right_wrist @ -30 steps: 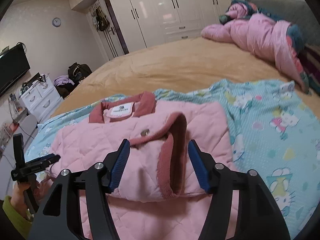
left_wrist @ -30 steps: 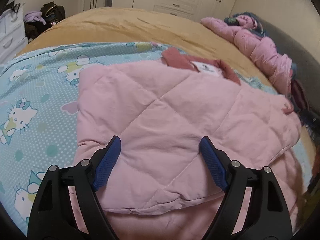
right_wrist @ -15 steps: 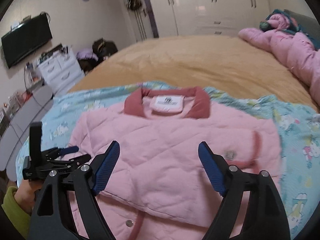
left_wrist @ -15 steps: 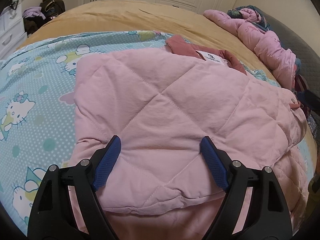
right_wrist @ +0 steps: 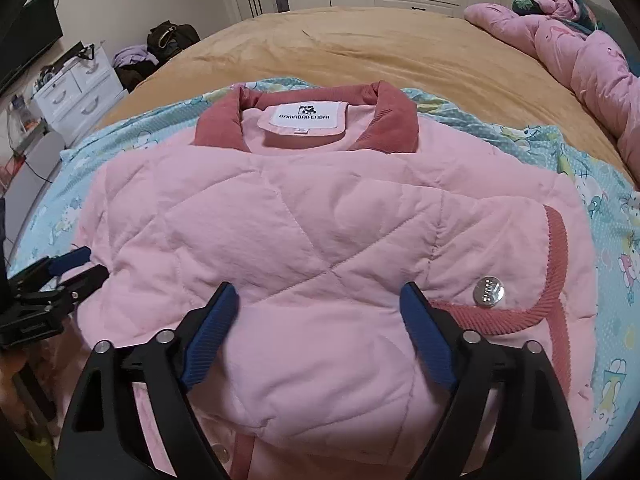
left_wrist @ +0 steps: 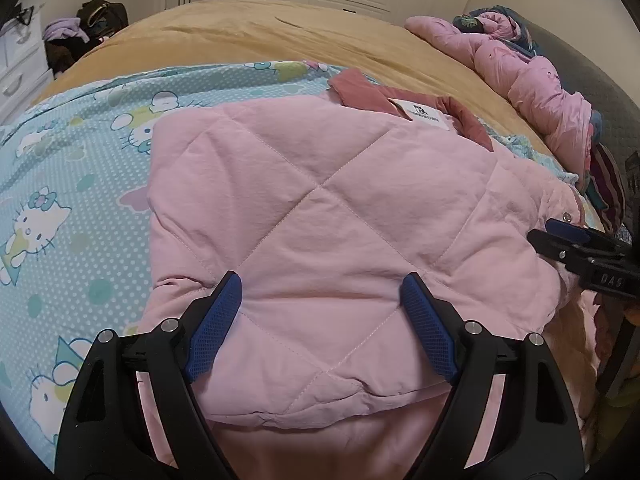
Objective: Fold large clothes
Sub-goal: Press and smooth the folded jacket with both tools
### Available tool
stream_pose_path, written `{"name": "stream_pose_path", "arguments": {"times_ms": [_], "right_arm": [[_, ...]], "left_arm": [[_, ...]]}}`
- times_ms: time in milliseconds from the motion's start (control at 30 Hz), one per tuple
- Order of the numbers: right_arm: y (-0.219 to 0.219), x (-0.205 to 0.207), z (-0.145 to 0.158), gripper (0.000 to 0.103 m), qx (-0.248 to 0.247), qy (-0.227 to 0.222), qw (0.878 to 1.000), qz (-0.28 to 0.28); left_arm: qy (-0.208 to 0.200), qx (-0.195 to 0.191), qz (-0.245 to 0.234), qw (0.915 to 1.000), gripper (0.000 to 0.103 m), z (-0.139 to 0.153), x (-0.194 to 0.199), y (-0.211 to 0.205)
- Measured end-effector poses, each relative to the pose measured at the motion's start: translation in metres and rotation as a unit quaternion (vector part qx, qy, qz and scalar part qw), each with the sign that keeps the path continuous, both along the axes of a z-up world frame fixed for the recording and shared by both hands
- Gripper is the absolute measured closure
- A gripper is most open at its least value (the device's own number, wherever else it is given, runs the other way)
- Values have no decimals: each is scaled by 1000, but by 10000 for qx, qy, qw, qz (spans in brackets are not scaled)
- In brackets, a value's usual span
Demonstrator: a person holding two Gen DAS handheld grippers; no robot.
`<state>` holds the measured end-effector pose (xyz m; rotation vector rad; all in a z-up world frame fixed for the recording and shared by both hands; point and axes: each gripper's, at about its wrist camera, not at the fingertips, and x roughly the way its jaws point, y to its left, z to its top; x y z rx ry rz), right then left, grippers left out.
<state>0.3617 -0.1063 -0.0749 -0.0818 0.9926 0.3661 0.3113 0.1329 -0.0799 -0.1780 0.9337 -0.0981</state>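
A pink quilted jacket (left_wrist: 320, 208) with a dark rose collar (right_wrist: 308, 120) and a white label lies on a blue cartoon-print sheet (left_wrist: 72, 184) on the bed, both sleeves folded over its body. It also fills the right wrist view (right_wrist: 304, 232), where a rose cuff and a silver snap (right_wrist: 489, 290) lie at the right. My left gripper (left_wrist: 320, 304) is open and empty over the jacket's near left part. My right gripper (right_wrist: 318, 312) is open and empty over the folded sleeves. Each gripper shows at the edge of the other's view.
A tan blanket (right_wrist: 360, 48) covers the far half of the bed. Bunched pink bedding (right_wrist: 580, 52) lies at the far right. White drawers (right_wrist: 76, 92) and bags stand on the floor at the left, wardrobes behind.
My right gripper has let go of the rose-trimmed sleeve, which now lies flat across the jacket, and has swung left to face the collar. My left gripper stayed open and shifted slightly.
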Motion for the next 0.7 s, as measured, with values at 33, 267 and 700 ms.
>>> {"name": "stream_pose_path", "arguments": {"times_ms": [33,267,700], "right_arm": [[2,0,-1,16,-38,-18,10000,2],[-6,-4,6,15,210,25,9998,20],[-37,-26,32,4,1179,-61,9924,-344]], "left_arm": [[-3,3,0,10000,28,0,0,0],[-5,-29,36,10000,28,4,-1,1],[-115,-197,17,9997,9,26,-13,0]]}}
